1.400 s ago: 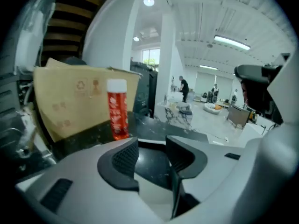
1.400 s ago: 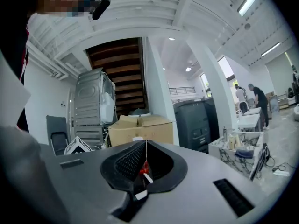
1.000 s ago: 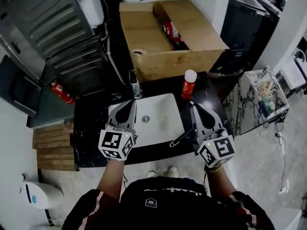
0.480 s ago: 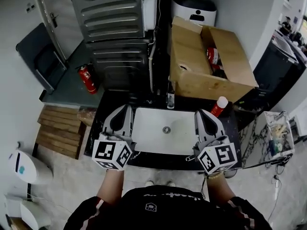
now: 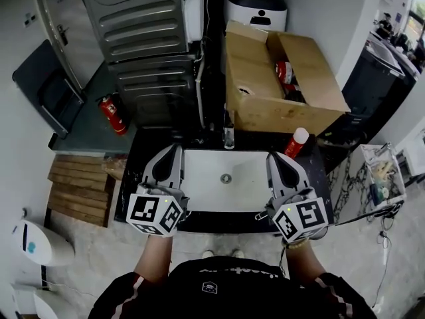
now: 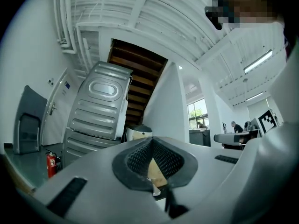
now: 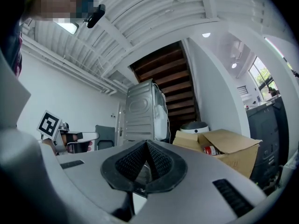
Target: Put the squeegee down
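Note:
In the head view both grippers hover side by side over the front rim of a white sink set in a black counter. My left gripper is shut and holds nothing; in the left gripper view its pads meet at the tips. My right gripper is shut too, with its pads touching and nothing between them. A thin silvery handle-like thing, possibly the squeegee, lies on the counter's front edge just left of the right gripper; it is too small to tell.
A faucet stands behind the basin and a red bottle with a white cap at the back right. Behind are an open cardboard box and a grey metal appliance. A fire extinguisher and wooden pallet lie left.
Both grippers have risen and drawn back from over the basin to its front rim, staying shut. The head view has swung, showing more floor at the left. Little has moved in the last half second.

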The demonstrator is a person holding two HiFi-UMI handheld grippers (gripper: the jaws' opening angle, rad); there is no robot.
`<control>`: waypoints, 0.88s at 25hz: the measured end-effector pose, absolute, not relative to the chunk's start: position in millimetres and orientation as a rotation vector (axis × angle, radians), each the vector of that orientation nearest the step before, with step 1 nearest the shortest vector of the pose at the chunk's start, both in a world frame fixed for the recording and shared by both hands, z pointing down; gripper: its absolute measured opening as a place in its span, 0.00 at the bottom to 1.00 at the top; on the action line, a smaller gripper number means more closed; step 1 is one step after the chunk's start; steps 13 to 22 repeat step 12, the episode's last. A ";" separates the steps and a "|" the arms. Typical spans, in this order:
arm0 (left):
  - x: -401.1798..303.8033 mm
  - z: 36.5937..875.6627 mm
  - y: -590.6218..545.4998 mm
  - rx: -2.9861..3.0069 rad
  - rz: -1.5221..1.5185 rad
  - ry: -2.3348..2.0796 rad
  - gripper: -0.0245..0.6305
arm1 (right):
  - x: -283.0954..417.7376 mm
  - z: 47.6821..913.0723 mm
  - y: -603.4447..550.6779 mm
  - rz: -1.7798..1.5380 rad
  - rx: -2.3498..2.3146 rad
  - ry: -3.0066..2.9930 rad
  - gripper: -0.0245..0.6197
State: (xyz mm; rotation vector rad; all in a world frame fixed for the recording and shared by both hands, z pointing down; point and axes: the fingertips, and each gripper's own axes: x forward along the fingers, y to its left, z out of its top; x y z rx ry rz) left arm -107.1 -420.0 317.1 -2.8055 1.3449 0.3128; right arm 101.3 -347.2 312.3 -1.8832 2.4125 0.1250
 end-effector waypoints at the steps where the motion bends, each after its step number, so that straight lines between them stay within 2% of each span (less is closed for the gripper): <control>1: -105.0 316.5 -419.8 -2.810 0.314 1.334 0.06 | 102.4 312.5 -346.4 0.125 -1.888 2.410 0.10; 22: -102.0 307.5 -420.5 -2.805 0.308 1.296 0.06 | 99.8 311.1 -347.6 0.123 -1.901 2.407 0.10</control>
